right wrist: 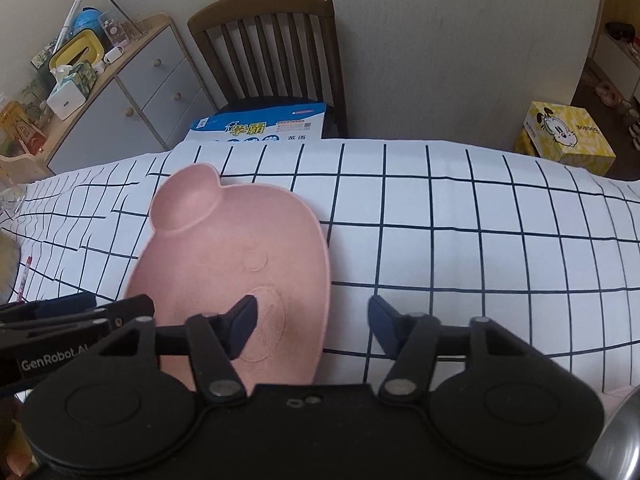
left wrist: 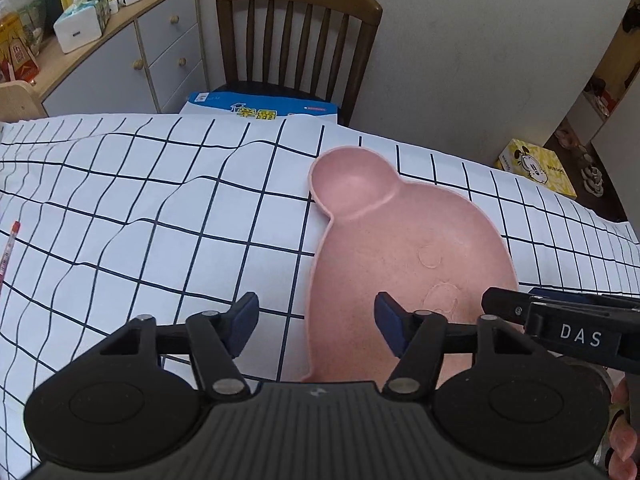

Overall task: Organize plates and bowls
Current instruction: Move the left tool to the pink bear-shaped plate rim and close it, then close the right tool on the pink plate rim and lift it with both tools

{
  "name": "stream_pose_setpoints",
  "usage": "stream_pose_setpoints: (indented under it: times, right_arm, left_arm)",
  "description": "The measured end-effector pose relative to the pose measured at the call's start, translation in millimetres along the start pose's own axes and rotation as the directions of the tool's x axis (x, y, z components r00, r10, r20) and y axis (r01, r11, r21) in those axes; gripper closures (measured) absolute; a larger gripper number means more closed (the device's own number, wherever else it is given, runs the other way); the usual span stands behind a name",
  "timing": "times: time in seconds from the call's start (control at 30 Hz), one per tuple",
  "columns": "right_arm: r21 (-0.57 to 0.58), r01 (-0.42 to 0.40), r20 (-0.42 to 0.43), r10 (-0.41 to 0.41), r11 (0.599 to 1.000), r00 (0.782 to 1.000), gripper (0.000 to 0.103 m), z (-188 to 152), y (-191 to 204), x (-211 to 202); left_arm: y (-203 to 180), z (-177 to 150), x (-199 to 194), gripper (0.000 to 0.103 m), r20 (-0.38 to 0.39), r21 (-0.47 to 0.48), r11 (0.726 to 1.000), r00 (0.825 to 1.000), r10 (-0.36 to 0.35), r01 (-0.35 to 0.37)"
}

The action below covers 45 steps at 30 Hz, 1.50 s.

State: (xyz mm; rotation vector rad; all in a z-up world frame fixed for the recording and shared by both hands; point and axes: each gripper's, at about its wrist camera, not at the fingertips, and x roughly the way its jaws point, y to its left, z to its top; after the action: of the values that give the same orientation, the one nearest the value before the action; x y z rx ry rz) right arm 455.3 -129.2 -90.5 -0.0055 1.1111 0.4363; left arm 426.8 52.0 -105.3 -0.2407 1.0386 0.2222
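Observation:
A pink plate point(left wrist: 380, 248) shaped like an animal's head, with a round ear compartment at its far end, lies on the grid-patterned tablecloth point(left wrist: 120, 200). My left gripper point(left wrist: 316, 320) is open and straddles the plate's left rim, one blue pad over the cloth and one over the plate. In the right wrist view my right gripper point(right wrist: 312, 322) is open too and straddles the right rim of the same plate point(right wrist: 224, 256). No pad touches the rim. Each view shows the other gripper's black fingers point(left wrist: 504, 304) point(right wrist: 120, 312) at its edge.
Behind the table stands a wooden chair point(left wrist: 296, 40) with a blue book point(left wrist: 260, 110) on its seat. A grey cabinet point(left wrist: 120, 60) with clutter is at the far left, a yellow tissue box point(left wrist: 536, 168) at the far right. A red pen point(left wrist: 10, 248) lies on the cloth at the left.

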Motion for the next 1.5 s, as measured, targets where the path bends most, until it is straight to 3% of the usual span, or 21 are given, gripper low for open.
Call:
stream_pose_setpoints:
  times: [0.17,0.37,0.57,0.67,0.97,1.5]
  right_arm:
    - [0.010,-0.025,-0.012,0.025,1.000,1.000,0.063,0,-1,4]
    - [0.002,-0.021,-0.009,0.021,1.000,1.000,0.075,0,1,8]
    - [0.024,-0.018,0.002,0.018,1.000,1.000,0.088,-2,-6,8]
    - [0.044,-0.022,0.008,0.021,0.999,1.000,0.095,-2,-9,8]
    - [0.023,-0.053,0.056,0.051,0.998,0.997,0.096,1,2,2]
    - [-0.008,-0.149,0.142,0.148,0.989,0.979,0.097,1,45,-35]
  left_arm:
    - [1,2,7,0.065,-0.017,-0.016,1.000,1.000,-0.022,0.021]
    - [3,2,14,0.081,-0.031,-0.038,0.999,0.999,-0.039,0.038]
    - [5,0,16,0.090,-0.022,-0.050,0.999,1.000,-0.017,0.016]
    - [8,-1,15,0.092,-0.015,-0.058,0.998,1.000,-0.012,0.011]
    - [23,-2,0,0.093,0.008,-0.087,0.996,1.000,0.012,-0.012]
    - [60,-10,-64,0.093,0.078,-0.113,0.992,0.994,0.070,-0.061]
